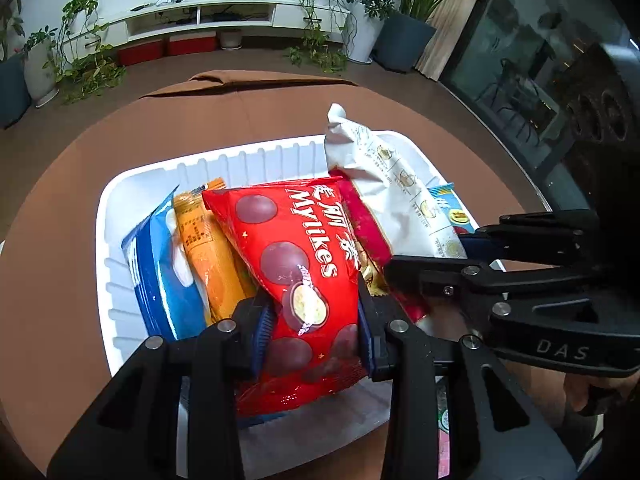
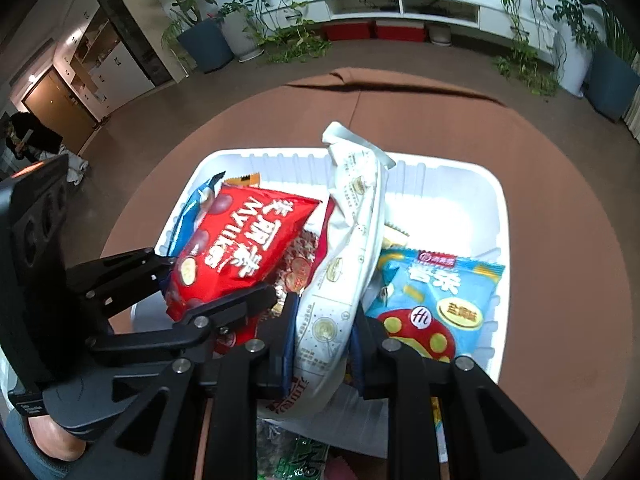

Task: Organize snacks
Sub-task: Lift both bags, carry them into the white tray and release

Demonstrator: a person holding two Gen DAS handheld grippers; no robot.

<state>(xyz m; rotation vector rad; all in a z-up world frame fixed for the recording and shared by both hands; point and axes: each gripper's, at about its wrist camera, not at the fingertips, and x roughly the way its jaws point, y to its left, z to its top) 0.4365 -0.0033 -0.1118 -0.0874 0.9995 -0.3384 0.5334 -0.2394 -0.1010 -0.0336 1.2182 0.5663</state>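
My left gripper (image 1: 316,332) is shut on a red Mylikes chocolate bag (image 1: 292,256), held over the white tray (image 1: 120,280). My right gripper (image 2: 322,340) is shut on a white snack packet (image 2: 344,264) that stands tilted above the same tray (image 2: 460,184). The red Mylikes bag (image 2: 240,256) shows at the left in the right wrist view, with the left gripper (image 2: 208,296) clamped on its lower end. In the left wrist view the right gripper (image 1: 436,252) reaches in from the right and grips the white packet (image 1: 400,184).
In the tray lie a blue bag (image 1: 160,272), an orange packet (image 1: 208,248), a dark red packet (image 1: 368,228) and a light blue snack bag (image 2: 436,300). The tray rests on a round brown table (image 2: 560,240). Green packets (image 2: 304,460) lie near the table's front edge.
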